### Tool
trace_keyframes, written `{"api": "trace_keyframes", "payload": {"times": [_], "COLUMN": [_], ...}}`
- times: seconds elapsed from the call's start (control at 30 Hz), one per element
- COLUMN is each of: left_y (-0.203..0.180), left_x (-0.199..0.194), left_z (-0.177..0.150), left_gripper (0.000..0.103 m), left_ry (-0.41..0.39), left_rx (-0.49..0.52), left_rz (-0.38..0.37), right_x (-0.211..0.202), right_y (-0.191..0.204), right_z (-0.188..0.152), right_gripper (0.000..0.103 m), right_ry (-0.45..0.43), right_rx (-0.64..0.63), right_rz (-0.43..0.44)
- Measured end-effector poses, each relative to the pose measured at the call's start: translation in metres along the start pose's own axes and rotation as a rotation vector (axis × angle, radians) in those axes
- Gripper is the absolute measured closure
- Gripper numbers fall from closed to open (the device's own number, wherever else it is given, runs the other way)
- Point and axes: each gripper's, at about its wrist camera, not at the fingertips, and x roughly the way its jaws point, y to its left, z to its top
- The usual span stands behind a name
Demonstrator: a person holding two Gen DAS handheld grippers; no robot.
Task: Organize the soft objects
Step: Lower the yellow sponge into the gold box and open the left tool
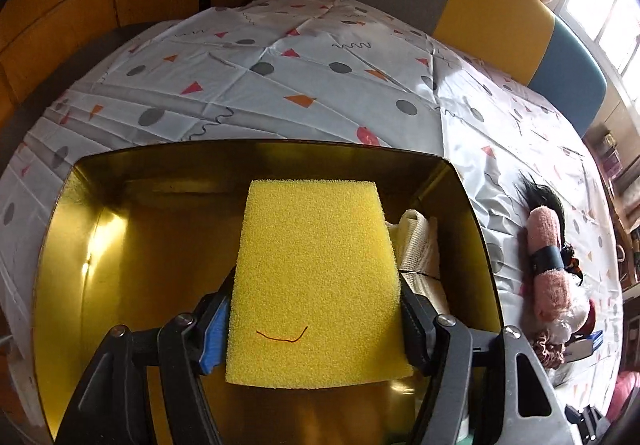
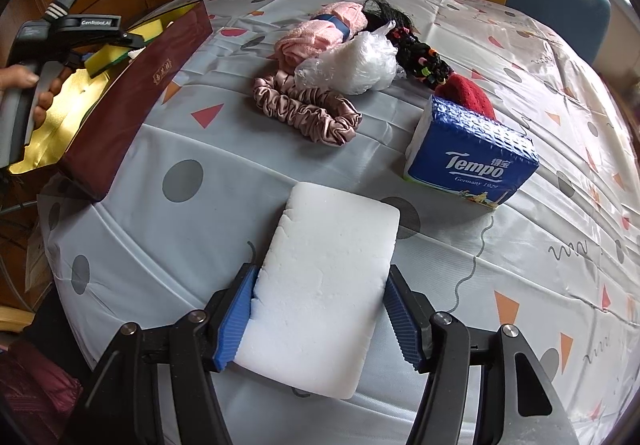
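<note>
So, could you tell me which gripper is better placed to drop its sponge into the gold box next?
Left: the left gripper holds the yellow sponge over the gold box; the right gripper with the white sponge is beside it.

The blue tissue pack [image 2: 472,161] on the desk [image 2: 280,173] reads "Tempo" in white, with "Germany 1929" beneath and small Chinese characters beside the brand, too small to read. The left gripper [image 2: 120,41] carries "GenRobot.AI" on its black body. The maroon box [image 2: 132,101] bears a small gold emblem, illegible.
</note>
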Motion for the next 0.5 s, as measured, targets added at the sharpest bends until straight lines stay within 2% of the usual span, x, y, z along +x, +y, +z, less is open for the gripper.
{"api": "trace_keyframes", "payload": {"times": [0.03, 0.07, 0.23, 0.5], "left_y": [0.001, 0.002, 0.009, -0.004], "left_x": [-0.001, -0.002, -0.022, -0.092], "left_z": [-0.001, -0.002, -0.014, -0.069], "left_gripper": [0.024, 0.022, 0.022, 0.022], "left_ry": [-0.001, -0.005, -0.032, -0.19], "left_rx": [-0.009, -0.014, -0.026, 0.071], "left_rz": [0.007, 0.01, 0.015, 0.07], "right_x": [0.0, 0.0, 0.0, 0.0], "right_y": [0.0, 0.0, 0.0, 0.003], "right_z": [0.0, 0.0, 0.001, 0.001], "right_gripper": [0.039, 0.039, 0.038, 0.04], "right_ry": [0.0, 0.0, -0.001, -0.007], "right_rx": [-0.001, -0.002, -0.004, -0.016], "right_rz": [0.0, 0.0, -0.003, -0.018]}}
